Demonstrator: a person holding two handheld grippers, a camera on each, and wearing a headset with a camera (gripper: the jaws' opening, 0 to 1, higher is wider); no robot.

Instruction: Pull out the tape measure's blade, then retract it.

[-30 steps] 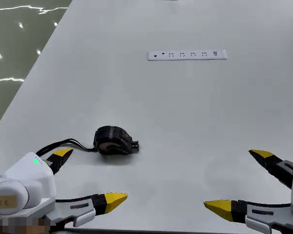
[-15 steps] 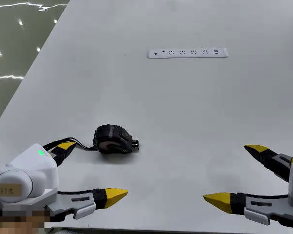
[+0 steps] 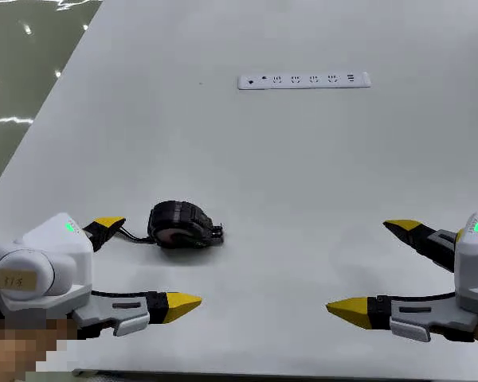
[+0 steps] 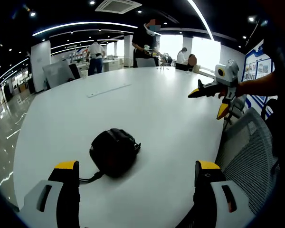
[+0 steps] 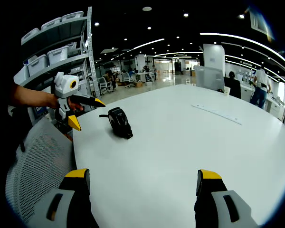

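Since the earlier frame both tools have been brought forward over the bench (image 3: 303, 175): the left tool (image 3: 146, 262) has been advanced so that its farther yellow tip is now seen near the black strap (image 3: 131, 235) trailing from the tape measure (image 3: 179, 225), and the right tool (image 3: 374, 267) has been carried inward from the right edge. Both tools are held with their jaws spread wide, nothing is gripped by either, and no contact with the tape measure is made. The tape measure, a black case, is lain on the white bench ahead of the left tool, slightly to the left of centre between its jaws in the left gripper view, and its blade is seen wound in, with only the end hook showing at the case mouth on the side toward the right tool. From the right gripper view it is seen well off to the left, just beside the left tool. A white power strip (image 3: 304, 80) is laid flat farther across the bench, well apart from everything else. A grey mesh chair back (image 4: 247, 152) is seen at the bench edge beside the person. Glossy dark flooring (image 3: 16, 79) is shown beyond the left edge of the bench, and shelving loaded with pale bins (image 5: 52, 28), strip ceiling lights and several people at distant desks are visible in the office behind.
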